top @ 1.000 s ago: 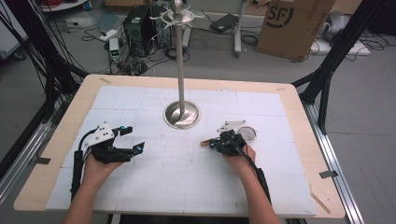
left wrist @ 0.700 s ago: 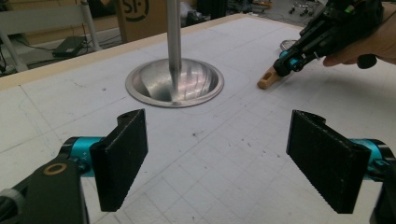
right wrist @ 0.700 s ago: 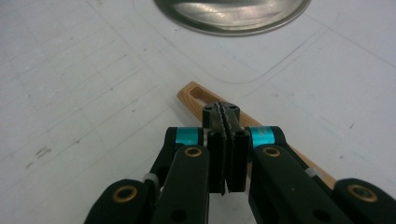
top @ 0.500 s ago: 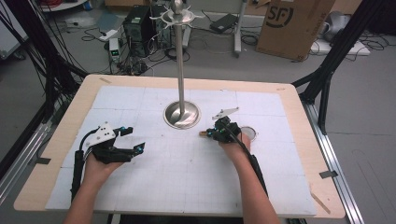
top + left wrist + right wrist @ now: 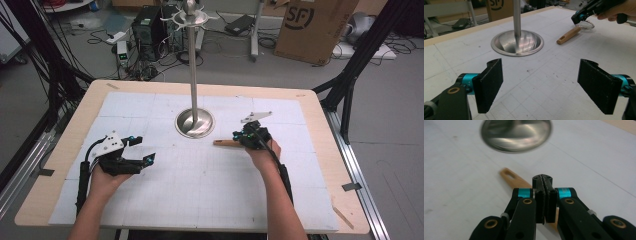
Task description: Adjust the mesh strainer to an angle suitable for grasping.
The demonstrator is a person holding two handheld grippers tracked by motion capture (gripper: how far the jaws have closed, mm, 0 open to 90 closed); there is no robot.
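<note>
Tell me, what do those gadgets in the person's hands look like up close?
Each hand-held gripper is black, with turquoise collars and brass-coloured pivot rings behind two flat jaws faced in rough black padding. The left hand-held gripper and the right hand-held gripper each carry a grey three-cornered plate on top, and a black cable trails back along each forearm. The forearms show no sleeves.

Smooth wooden handle [image 5: 511, 178]; glossy metal stand base [image 5: 194, 122]; matt paper-covered table [image 5: 210, 185].

Robotics laboratory. A wooden table [image 5: 60, 150] with a white gridded mat [image 5: 200, 190] stands inside a black frame [image 5: 360, 55]. Behind its far edge, loose cables [image 5: 165, 55], a computer tower [image 5: 147, 27], a power strip [image 5: 121, 50] and a cardboard box [image 5: 315, 27] lie on the grey floor [image 5: 390, 110].
</note>
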